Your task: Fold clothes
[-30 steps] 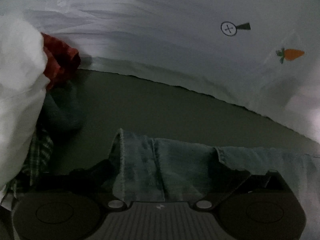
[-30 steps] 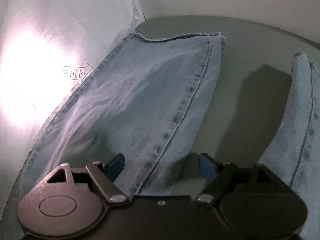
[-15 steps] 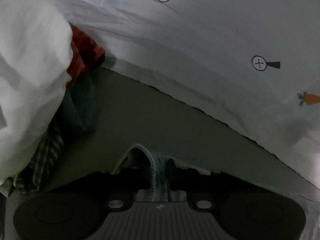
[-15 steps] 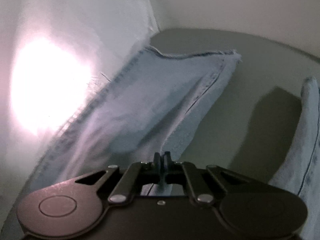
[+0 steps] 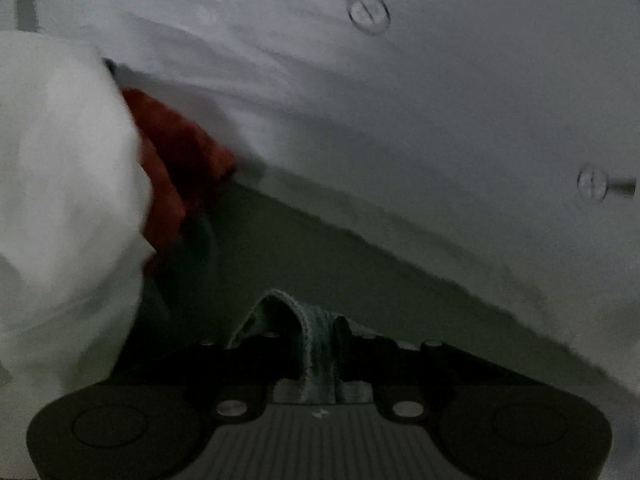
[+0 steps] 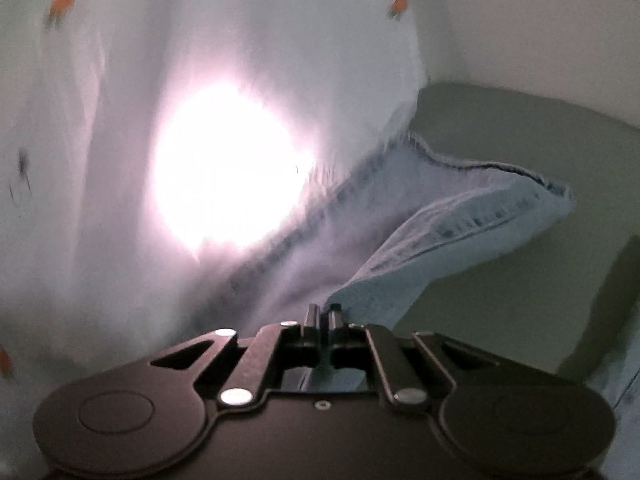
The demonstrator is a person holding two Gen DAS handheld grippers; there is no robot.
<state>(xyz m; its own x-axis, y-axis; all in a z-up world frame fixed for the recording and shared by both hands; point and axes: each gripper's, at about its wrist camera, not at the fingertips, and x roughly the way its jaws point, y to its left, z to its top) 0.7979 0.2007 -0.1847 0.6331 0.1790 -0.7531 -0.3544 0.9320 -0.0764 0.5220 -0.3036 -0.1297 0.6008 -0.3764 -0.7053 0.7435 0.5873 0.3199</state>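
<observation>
Only the left view shows white laundry left of the left claw, which pinches jeans. The right claw, jaws easing apart, pinches a lifted denim leg above the grey counter.

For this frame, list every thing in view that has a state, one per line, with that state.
Left gripper: jaws easing open slightly, denim edge pinched between them.
Right gripper: jaws easing open slightly, jeans leg clamped between them.
Jeans: one leg lifted off the table, draping from the right gripper.
White cloth: crumpled, unfolded.
Red cloth: bunched, partly under the white cloth.
Sheet: spread, wrinkled.
</observation>
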